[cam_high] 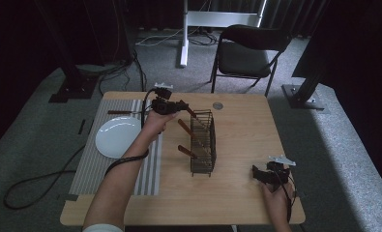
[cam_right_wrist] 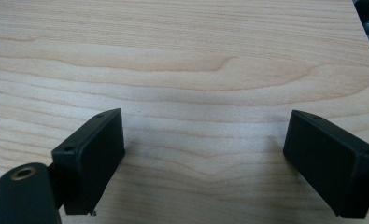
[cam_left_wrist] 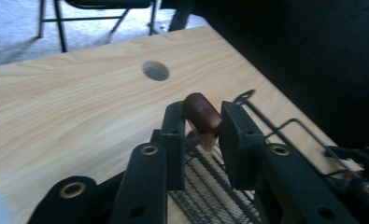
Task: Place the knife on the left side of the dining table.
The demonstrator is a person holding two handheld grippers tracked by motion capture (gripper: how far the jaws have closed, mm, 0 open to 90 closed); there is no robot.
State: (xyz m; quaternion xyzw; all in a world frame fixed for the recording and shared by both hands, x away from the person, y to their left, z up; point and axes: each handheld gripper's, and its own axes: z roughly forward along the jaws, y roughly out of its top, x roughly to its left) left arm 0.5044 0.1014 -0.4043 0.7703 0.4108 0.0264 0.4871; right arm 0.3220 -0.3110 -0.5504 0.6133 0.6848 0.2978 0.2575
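Left gripper view has my left gripper (cam_left_wrist: 198,128) clamped on the rounded end of a reddish-brown wooden handle (cam_left_wrist: 202,114) sticking up out of the wire basket (cam_left_wrist: 266,126) mid-table. I'd say pull straight along the handle, slowly, so it doesn't snag the wire or tip the basket. It's glossy, so it could slip. My right gripper (cam_right_wrist: 203,158) sits wide open, holding nothing, over bare table (cam_right_wrist: 182,56).
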